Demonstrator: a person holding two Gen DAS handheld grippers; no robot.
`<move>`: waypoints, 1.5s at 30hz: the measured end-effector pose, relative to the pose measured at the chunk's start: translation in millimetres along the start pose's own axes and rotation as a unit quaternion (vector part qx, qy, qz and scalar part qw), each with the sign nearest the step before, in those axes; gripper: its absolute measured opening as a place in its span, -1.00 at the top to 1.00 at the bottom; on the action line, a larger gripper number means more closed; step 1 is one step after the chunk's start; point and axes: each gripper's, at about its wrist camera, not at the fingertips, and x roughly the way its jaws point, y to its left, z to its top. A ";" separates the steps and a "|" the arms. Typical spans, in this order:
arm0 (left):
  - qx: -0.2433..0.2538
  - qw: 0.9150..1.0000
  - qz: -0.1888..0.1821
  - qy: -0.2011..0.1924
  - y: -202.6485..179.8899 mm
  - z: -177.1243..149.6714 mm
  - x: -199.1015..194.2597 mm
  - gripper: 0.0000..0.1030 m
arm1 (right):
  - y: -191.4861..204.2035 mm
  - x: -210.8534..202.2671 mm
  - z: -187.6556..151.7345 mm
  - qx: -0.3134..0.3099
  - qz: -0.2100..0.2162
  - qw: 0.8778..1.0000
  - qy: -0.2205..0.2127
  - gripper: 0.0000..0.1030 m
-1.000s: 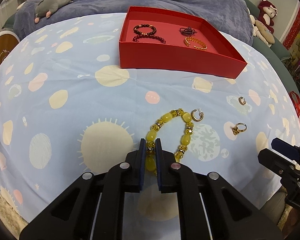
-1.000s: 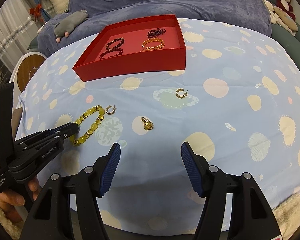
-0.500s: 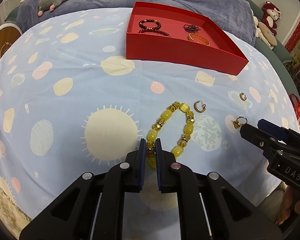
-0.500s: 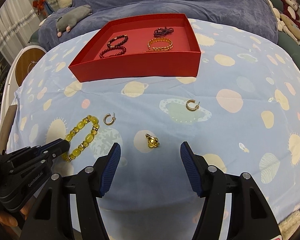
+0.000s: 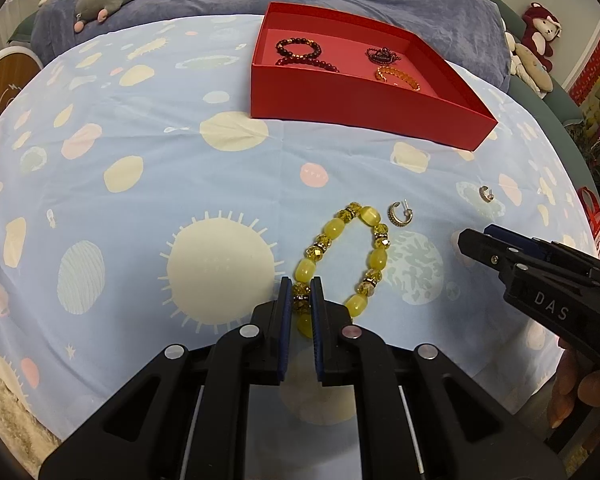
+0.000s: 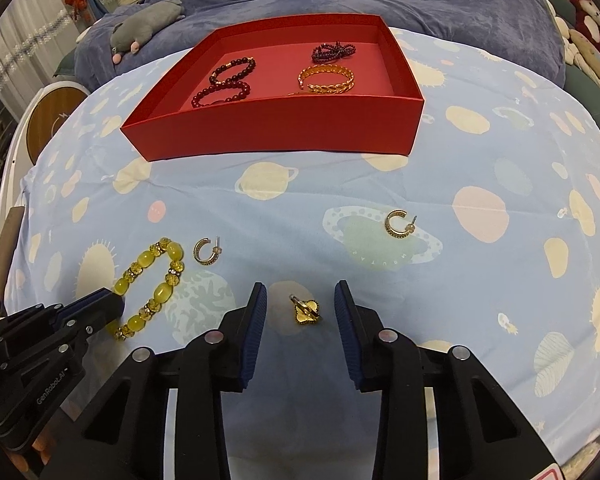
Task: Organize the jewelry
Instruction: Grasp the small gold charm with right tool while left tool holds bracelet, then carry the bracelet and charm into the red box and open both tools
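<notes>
Inside, the red box (image 6: 284, 128) holds four bracelets; left tongs (image 5: 299, 300) grip the yellow bracelet (image 5: 342, 264); right tongs (image 6: 300, 304), closing, straddle a ring (image 6: 306, 310) untouched.

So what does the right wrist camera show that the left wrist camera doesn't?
Only the right wrist view shows the gold clover ring, lying between the right gripper jaws, which have just been closing but do not touch it yet; in the left view that gripper hides it. Only the left wrist view shows the left gripper pads shut on the yellow bead bracelet head-on. Both show the red box with four bracelets inside, the two gold hoop earrings, one beside the yellow bracelet and one farther right, and the grey plush toy.
</notes>
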 end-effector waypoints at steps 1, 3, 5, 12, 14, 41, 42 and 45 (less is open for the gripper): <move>0.000 1.000 0.000 0.000 -0.1 -0.1 0.1 0.82 | 0.1 0.3 -0.5 -0.001 0.000 1.000 0.001 0.50; -0.001 1.000 0.000 0.000 0.3 -0.1 0.1 0.82 | -0.2 0.5 -1.4 -0.001 0.000 1.000 0.001 0.61; -0.004 1.000 -0.002 0.000 1.0 0.7 0.8 0.82 | -0.8 0.6 -2.2 0.000 0.001 1.000 0.003 0.75; -0.005 1.000 -0.008 0.003 0.6 1.3 -0.7 0.82 | -7.6 -5.3 -6.6 0.011 0.008 1.000 -0.001 0.80; -0.004 1.000 -0.010 0.002 -1.3 0.8 -3.1 0.82 | -10.2 -9.8 -9.6 0.019 0.012 1.000 -0.003 0.80; 0.006 0.995 -0.084 -0.051 -40.2 33.5 -86.3 0.83 | -10.7 -84.2 -23.0 0.045 0.052 0.997 -0.040 0.80; 0.008 0.995 -0.086 -0.054 -42.0 36.9 -89.5 0.83 | -10.1 -87.2 -20.9 0.045 0.054 0.997 -0.044 0.80; 0.011 0.993 -0.096 -0.065 -47.4 47.0 -99.4 0.83 | -8.7 -94.7 -13.4 0.044 0.061 0.996 -0.054 0.80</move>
